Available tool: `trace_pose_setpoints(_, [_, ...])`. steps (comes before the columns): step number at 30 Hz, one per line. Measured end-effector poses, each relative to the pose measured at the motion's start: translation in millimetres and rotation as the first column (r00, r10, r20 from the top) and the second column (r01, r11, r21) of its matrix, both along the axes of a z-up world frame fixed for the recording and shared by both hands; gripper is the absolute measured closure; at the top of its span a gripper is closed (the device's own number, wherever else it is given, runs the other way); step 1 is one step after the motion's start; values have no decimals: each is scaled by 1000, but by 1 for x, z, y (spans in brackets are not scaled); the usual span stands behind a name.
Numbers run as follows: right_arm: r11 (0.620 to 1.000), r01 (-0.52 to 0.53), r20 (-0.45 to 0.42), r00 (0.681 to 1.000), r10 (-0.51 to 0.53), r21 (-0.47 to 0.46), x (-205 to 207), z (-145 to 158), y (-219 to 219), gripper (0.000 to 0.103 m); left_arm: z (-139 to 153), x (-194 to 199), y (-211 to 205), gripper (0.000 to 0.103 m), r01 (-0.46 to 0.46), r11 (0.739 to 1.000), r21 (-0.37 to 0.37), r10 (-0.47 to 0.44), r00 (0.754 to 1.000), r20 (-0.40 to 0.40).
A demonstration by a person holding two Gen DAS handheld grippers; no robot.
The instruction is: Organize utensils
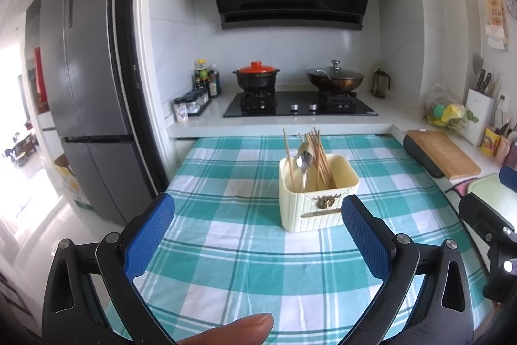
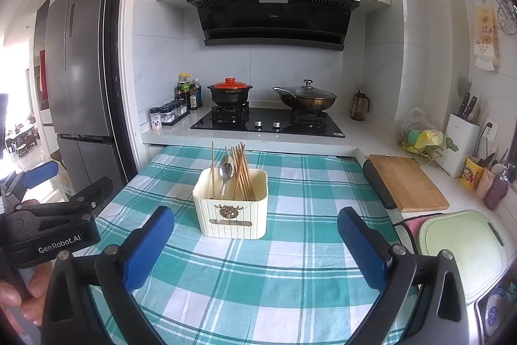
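1. Left wrist view: the left claw (image 1: 258, 235) is held wide apart and empty above the counter (image 1: 245, 251).
2. The right claw (image 2: 255, 243) is likewise spread and empty.
3. The holder (image 2: 231, 202) stands upright on the checked cloth, with chopsticks (image 2: 242, 170) and spoons (image 2: 226, 173) inside.
4. No loose utensil is seen; the task is judged near done.
5. Any regrasp is best made high on one stem, lifted straight up.

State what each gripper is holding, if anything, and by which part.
Nothing is held. The left gripper and right gripper are both open above the checked cloth; the chopsticks stand untouched in the cream ribbed plastic holder.
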State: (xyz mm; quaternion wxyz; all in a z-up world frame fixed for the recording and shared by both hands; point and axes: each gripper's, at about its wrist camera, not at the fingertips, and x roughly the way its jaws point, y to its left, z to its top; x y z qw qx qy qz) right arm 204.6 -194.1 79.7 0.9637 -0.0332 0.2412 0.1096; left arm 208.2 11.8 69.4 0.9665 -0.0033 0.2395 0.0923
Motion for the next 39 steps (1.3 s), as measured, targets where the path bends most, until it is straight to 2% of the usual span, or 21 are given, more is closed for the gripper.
trace_pose_setpoints(24, [1000,3,-14,1000,-4,-23,-3,-5,5,0,-1,-3,-1,0,24,1000,-3,-24,1000,-4])
trace_pose_setpoints(39, [1000,3,-55,998,-4,-28,10,-19,8,0,-21,14,-4,0,55,998,-34,-56,998,-30])
